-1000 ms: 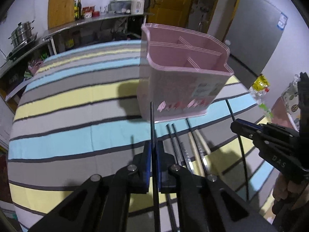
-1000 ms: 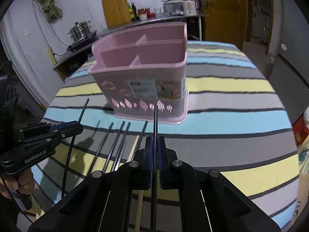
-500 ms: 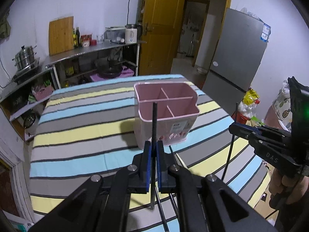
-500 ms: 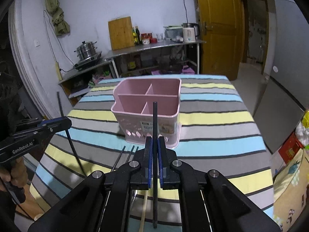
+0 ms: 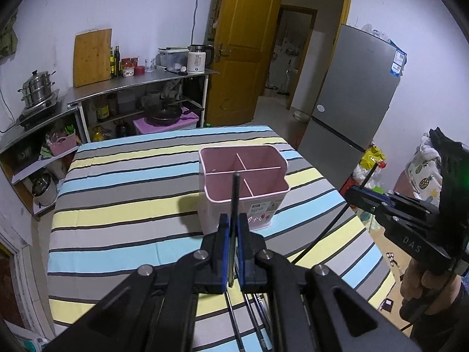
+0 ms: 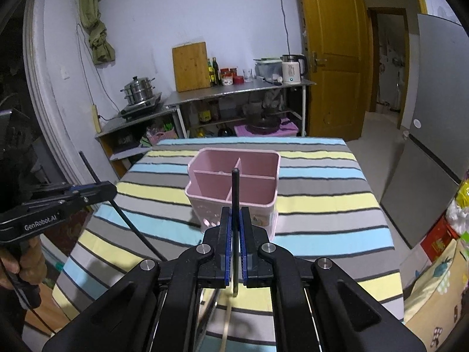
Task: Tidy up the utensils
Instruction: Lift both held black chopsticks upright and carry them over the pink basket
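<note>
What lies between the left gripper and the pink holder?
Only striped tablecloth, in the left wrist view, separates the left gripper from the pink holder.

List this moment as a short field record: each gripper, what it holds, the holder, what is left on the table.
left gripper: shut on a black chopstick, raised above the table
right gripper: shut on a second black chopstick, also raised
holder: pink caddy, upright on the striped tablecloth, compartments look empty
left on table: more chopsticks near the front edge, partly hidden by the fingers
</note>
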Available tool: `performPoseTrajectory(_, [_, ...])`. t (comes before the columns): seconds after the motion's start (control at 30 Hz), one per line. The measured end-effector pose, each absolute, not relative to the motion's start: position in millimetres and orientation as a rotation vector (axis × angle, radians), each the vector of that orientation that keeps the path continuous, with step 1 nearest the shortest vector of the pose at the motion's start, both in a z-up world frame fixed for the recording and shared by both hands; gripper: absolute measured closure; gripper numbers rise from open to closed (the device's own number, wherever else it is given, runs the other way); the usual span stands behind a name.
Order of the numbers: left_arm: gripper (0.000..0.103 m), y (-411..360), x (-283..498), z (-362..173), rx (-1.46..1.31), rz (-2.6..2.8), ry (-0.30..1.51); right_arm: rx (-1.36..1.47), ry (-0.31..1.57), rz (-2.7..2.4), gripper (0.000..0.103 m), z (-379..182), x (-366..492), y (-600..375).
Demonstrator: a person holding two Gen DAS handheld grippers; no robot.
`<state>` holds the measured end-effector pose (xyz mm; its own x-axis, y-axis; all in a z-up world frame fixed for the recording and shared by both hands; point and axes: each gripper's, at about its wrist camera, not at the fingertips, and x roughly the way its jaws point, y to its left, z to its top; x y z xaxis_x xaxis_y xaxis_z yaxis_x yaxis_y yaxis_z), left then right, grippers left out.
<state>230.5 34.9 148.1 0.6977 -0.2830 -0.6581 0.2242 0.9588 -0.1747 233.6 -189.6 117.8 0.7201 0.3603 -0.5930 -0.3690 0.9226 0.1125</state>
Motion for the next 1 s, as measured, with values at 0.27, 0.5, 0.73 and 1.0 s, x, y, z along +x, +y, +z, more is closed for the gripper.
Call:
performPoseTrajectory(0.27, [0.098, 35.3, 243.2, 168.4, -0.115, -0.294, 0.738, 0.015, 0.607, 0.405, 0.098, 137.0, 242.9, -184.6])
performPoseTrajectory(0.5, [0.098, 35.9, 258.7, 202.3, -0.132, -0.289, 0.679, 0.054, 0.529, 0.405, 0.098, 168.2, 257.2, -180.8])
performPoseTrajectory(0.73, [0.098, 39.3, 285.5, 221.6, -0.152, -0.269, 0.628, 0.091, 0.463, 0.408, 0.098, 187.0, 273.5, -176.4])
performPoseTrajectory(1.0, [0.098, 41.8, 311.0, 214.9, -0.176, -0.254, 0.615, 0.145, 0.46, 0.416, 0.098, 181.6, 300.2, -174.8])
